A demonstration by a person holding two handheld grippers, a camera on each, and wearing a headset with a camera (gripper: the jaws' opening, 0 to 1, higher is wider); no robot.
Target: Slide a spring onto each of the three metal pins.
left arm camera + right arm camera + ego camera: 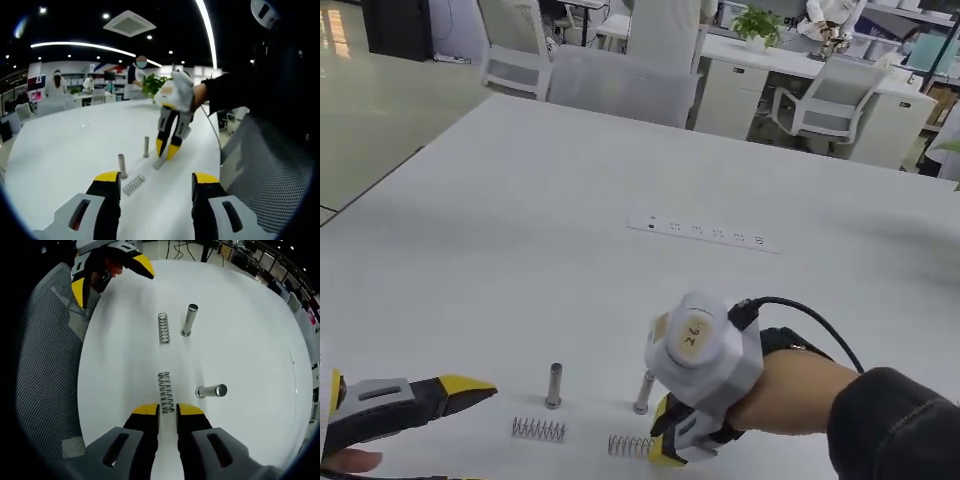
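Note:
Two short metal pins stand upright on the white table (pixel 520 250), one on the left (pixel 554 385) and one on the right (pixel 644 392). A loose spring (pixel 538 429) lies flat in front of the left pin. A second spring (pixel 166 392) lies in front of the right pin (pixel 212 390), and my right gripper (pixel 167 412) is shut on its near end, low at the table. My left gripper (pixel 156 177) is open and holds nothing. It hovers left of the pins, with the loose spring (pixel 134 184) just ahead of its jaws.
A row of flush power sockets (pixel 700 230) is set into the table's middle. Grey mesh chairs (pixel 620 85) and white desks stand beyond the far edge. A mesh chair back (pixel 270 170) is close to the table's near edge. People are at desks far behind.

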